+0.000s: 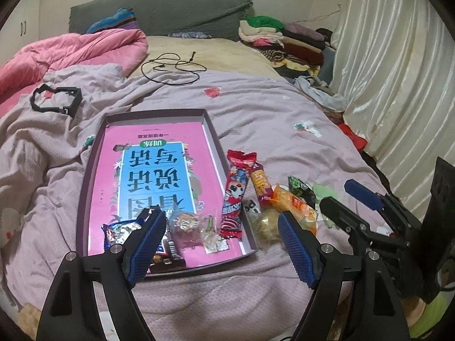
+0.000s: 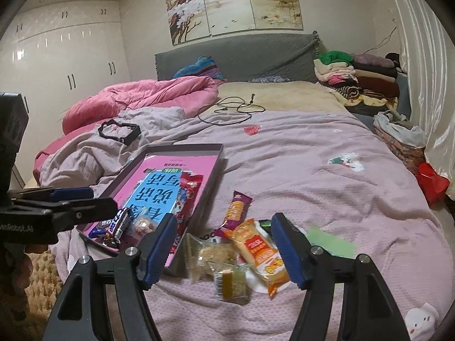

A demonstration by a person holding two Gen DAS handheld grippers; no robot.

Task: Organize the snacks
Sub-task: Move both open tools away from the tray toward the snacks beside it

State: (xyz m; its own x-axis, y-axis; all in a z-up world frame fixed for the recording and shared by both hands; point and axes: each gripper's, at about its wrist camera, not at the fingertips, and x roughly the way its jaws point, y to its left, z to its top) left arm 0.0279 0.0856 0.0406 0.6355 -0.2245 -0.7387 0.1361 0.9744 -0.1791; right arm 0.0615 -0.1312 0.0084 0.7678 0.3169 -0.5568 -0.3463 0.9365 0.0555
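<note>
A shallow box (image 1: 93,167) with a pink and blue book cover as its floor lies on the bed; it also shows in the right wrist view (image 2: 210,167). Several snacks lie at its near end, and a long red packet (image 1: 234,196) leans over its right wall. More snacks lie outside on the right: an orange packet (image 2: 258,250), a purple-ended bar (image 2: 234,213), a pale rice snack (image 2: 216,254) and a green one (image 2: 230,281). My left gripper (image 1: 224,244) is open and empty over the box's near right corner. My right gripper (image 2: 224,253) is open and empty around the loose snacks.
The lilac blanket (image 2: 312,176) covers the bed. A black frame (image 1: 55,101) and a black cable (image 1: 173,66) lie further back. A pink quilt (image 1: 71,51) is at the far left, folded clothes (image 1: 284,42) at the far right, and a curtain (image 1: 398,71) along the right.
</note>
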